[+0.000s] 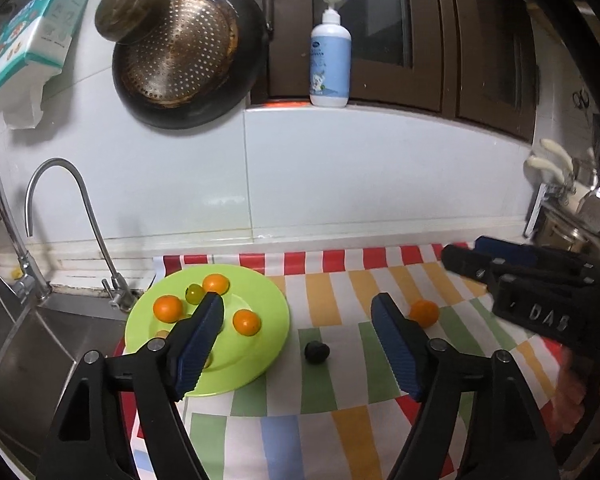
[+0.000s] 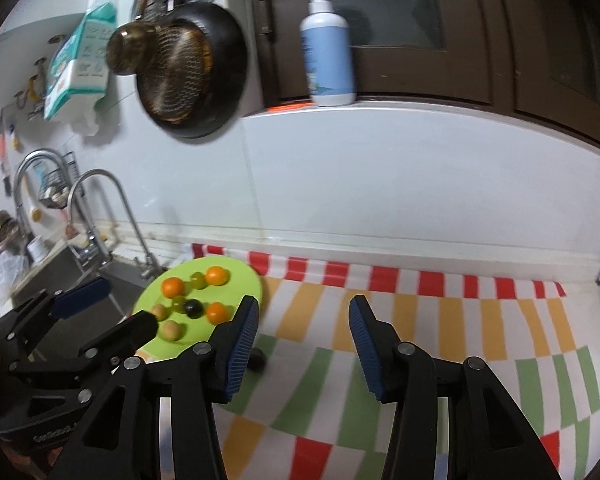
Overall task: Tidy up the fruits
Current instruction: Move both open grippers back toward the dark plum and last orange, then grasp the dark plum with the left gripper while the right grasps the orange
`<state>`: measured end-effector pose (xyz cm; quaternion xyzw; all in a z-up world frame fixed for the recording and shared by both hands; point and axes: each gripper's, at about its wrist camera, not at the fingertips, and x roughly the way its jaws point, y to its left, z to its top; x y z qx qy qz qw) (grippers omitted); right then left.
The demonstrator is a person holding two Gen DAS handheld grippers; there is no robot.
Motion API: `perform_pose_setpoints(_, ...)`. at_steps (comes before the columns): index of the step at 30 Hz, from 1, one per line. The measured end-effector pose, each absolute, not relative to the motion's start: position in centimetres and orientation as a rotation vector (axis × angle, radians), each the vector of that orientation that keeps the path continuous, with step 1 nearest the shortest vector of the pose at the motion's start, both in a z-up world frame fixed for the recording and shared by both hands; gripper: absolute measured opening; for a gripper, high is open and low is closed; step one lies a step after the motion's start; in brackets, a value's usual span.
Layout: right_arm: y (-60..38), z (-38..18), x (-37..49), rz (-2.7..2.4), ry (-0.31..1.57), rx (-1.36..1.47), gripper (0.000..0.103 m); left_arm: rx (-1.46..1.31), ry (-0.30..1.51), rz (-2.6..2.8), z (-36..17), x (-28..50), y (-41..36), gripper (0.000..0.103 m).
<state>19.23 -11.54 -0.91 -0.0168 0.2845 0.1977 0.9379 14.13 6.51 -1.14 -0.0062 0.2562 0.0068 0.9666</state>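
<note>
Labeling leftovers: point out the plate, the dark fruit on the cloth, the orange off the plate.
plate (image 1: pixel 256 360), left wrist view, bare rim.
dark fruit (image 1: pixel 317 351), left wrist view, middle.
orange (image 1: pixel 425 313), left wrist view, middle.

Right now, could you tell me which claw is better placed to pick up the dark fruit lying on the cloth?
Left. The left claw is open with the dark fruit lying between its fingers, beside the green plate. The right claw is open but off to the fruit's right.

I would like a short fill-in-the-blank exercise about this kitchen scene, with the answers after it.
1. Most fruits lie on a ____ plate.
2. The dark fruit lies on the striped ____, off the plate.
3. The left gripper holds nothing; its jaws are ____.
4. The pump bottle stands on the ledge in front of the ____.

Answers: green; cloth; open; window
</note>
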Motion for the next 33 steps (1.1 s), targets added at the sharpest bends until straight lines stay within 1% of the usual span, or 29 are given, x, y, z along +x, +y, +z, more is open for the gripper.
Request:
perform_pose_setpoints(9,-14.1,-2.9,20.2,0.291,0.606,-0.032,0.048,-0.025,0.59,0.015,-3.7,16.0,5.4,0.075)
perform_pose_setpoints(19,-15.4,-6.9,22.5,0.229,0.704,0.006,0.048,-0.035,0.719,-0.007,-8.1,18.6,4.7,0.074)
perform_pose_setpoints(26,-15.8,-10.1,23.8,0.217,0.788,0.028,0.048,-0.024,0.776,-0.024,-10.4,20.2,4.6,0.067)
perform_pose_setpoints(29,-15.7,-10.9,24.4,0.216,0.808,0.029,0.048,-0.021,0.791,-0.03,-11.0,20.9,4.5,0.062)
perform_pose_setpoints(33,-15.5,-11.7,25.1,0.217,0.827,0.031,0.048,-0.023,0.807,-0.035,-11.6,21.9,4.5,0.058)
